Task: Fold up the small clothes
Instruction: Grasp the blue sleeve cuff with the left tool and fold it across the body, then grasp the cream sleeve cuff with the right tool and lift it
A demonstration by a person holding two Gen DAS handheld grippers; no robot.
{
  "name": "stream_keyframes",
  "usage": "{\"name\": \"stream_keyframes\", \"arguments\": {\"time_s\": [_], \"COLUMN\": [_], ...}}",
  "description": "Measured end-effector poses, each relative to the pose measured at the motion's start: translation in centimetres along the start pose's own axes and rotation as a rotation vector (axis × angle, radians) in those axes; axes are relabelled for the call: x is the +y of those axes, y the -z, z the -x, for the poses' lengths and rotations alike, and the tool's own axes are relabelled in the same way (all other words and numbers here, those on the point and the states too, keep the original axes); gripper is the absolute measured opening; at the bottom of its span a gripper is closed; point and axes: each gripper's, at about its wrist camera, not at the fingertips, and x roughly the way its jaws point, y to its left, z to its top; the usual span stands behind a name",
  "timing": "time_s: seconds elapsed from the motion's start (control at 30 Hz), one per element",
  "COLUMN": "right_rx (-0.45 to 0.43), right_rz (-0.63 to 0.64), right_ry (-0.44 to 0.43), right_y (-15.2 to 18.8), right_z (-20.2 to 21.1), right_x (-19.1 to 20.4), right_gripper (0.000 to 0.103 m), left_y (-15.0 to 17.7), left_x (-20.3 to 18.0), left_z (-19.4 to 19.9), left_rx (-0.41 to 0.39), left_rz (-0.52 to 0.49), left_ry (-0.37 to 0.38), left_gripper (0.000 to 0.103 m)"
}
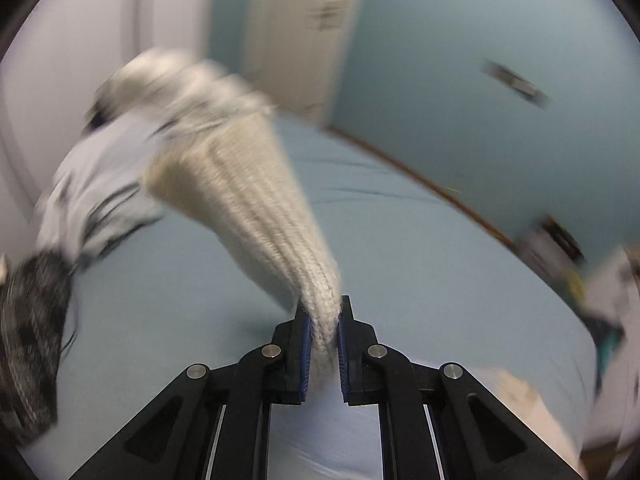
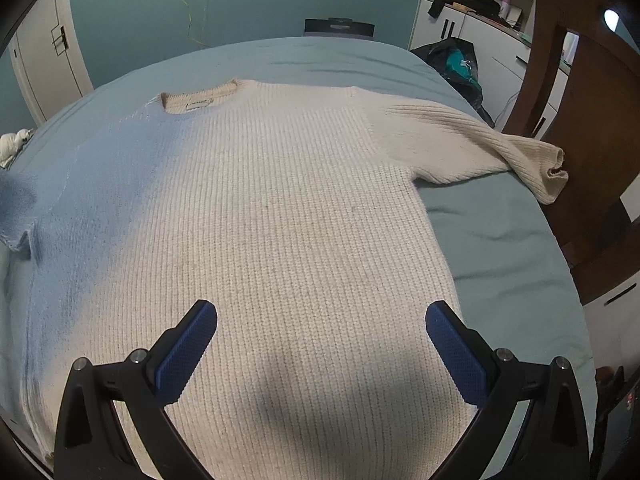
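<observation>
Bedsheet, pale blue-green cotton, fills my left wrist view, stretched over the mattress and edged on the far side by a thin brown wooden rail under a teal wall. My left gripper is clamped tight on the cream ribbed knit sleeve, the blue pads pressing it from both sides; the sleeve rises away from me toward a blurred heap of pale clothes at the left, with a dark mottled garment below that. A cream door stands in the wall, all smeared by motion. From my right wrist view, the cream knitted sweater lies flat, front up, on the same sheet, neckline away from me, its other sleeve reaching to the bed's right edge. My right gripper hovers over the hem with jaws spread wide and nothing between them. Beyond are a brown wooden bed frame, white drawers and a black bag.
</observation>
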Motion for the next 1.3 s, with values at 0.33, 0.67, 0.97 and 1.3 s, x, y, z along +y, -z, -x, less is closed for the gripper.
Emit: {"name": "stream_keyframes", "arguments": {"time_s": [0.33, 0.67, 0.97, 1.3], "right_rx": [0.043, 0.09, 0.19, 0.388], "right_rz": [-0.189, -0.379, -0.593, -0.668], "right_ry": [-0.103, -0.341, -0.657, -0.371], "right_y": [0.5, 0.8, -1.9, -10.7], "right_z": [-0.8, -1.8, -5.3, -17.6], "right_x": [-4.1, -6.6, -6.3, -1.3], "right_gripper": [0.102, 0.102, 0.102, 0.077], "left_y": [20.8, 22.5, 20.4, 19.1], "left_x": [-26.9, -19.6, -10.8, -5.5], "left_z": [9.0, 4.5, -1.7, -4.3], "left_rx": [0.368, 0.15, 0.184, 0.191], "left_rz": [-0.491, -0.547, -0.45, -0.35], "left_ry": [0.714, 0.128, -0.059, -0.055], "left_gripper": [0.102, 0.102, 0.102, 0.102]}}
